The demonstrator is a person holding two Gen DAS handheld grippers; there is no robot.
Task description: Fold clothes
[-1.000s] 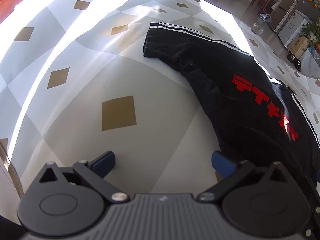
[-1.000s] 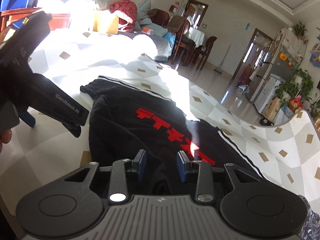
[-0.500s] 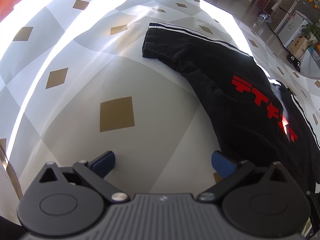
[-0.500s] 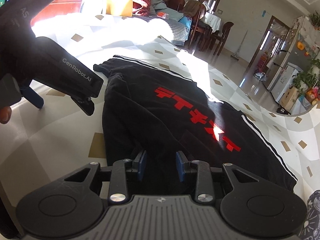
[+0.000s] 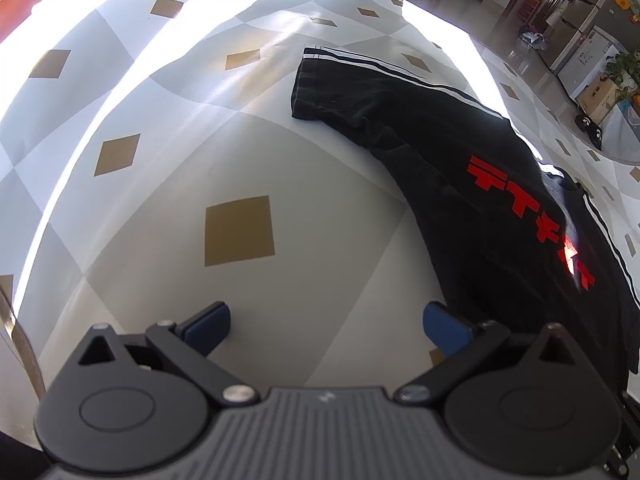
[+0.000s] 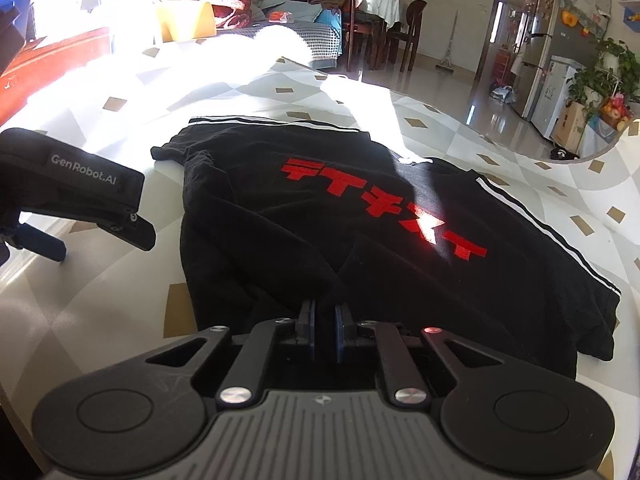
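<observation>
Left wrist view first: your left gripper hangs over the surface, a checked grey-and-white cloth with tan diamonds, and its jaws are spread wide with nothing but bare cloth between them. The black T-shirt with red lettering lies off to the right of those jaws; its near edge runs just past the right blue pad, though you cannot tell from here whether pad and fabric touch. One sleeve with white stripes reaches up and away toward the top of the view.

Right wrist view: at the left edge you see the left gripper from the side, over the cloth beside the shirt's left edge. The T-shirt lies spread flat across the middle, lettering up, white stripes along its far and right edges. At bottom centre your right gripper sits at the shirt's near edge, its jaws closing, nearly together, with a raised pinch of black fabric caught between the pads.
</observation>
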